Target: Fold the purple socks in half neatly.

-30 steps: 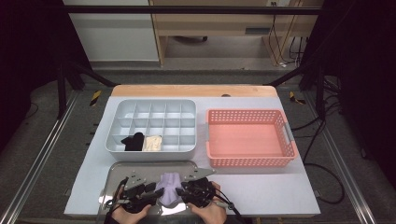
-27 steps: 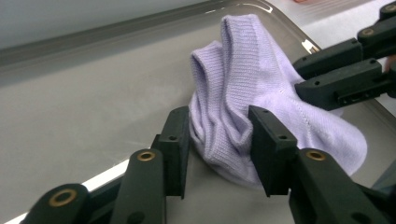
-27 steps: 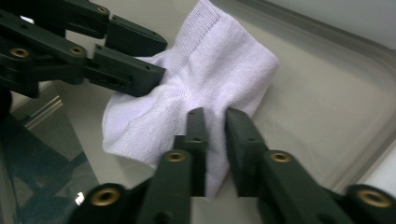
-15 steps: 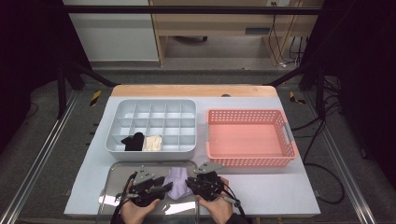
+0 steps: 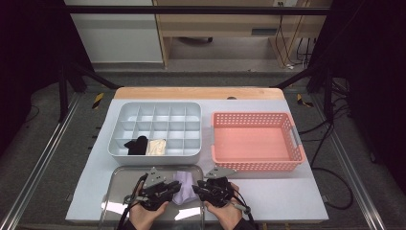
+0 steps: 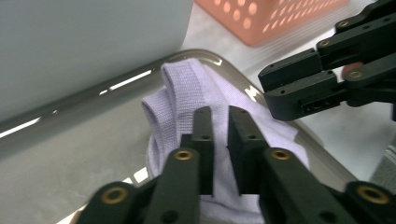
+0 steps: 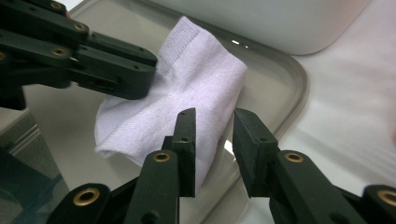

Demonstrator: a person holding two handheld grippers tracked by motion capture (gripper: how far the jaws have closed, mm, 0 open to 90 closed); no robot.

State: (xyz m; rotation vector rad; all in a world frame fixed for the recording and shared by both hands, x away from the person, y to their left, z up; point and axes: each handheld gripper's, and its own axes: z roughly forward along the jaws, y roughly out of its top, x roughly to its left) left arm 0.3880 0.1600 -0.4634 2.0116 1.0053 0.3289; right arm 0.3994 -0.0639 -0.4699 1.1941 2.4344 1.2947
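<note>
Lilac knit fabric, a small folded sock [image 5: 182, 189], lies at the right end of the shallow metal tray [image 5: 122, 179] at the near edge of the table, and I have both grippers on either side of it. In the left gripper view the sock [image 6: 196, 98] sits bunched with its ribbed cuff folded up, and my left gripper [image 6: 219, 135] has its jaws almost together with only a thin gap; the fabric lies under and behind them, and I cannot tell whether they pinch any of it. In the right gripper view my right gripper [image 7: 214, 140] has its jaws parted, the left one over the sock's near edge and the other above the tray's rim, gripping nothing. From above, the left gripper [image 5: 165, 188] and right gripper [image 5: 198, 188] point toward each other across the sock, with my hands behind them at the bottom of the view. Just beyond the tray stands a grey divided organiser box [image 5: 158, 109]; two of its front compartments hold a black rolled item [image 5: 136, 145] and a cream one [image 5: 156, 146] side by side. To the right of that box sits a pink perforated basket [image 5: 253, 165].
</note>
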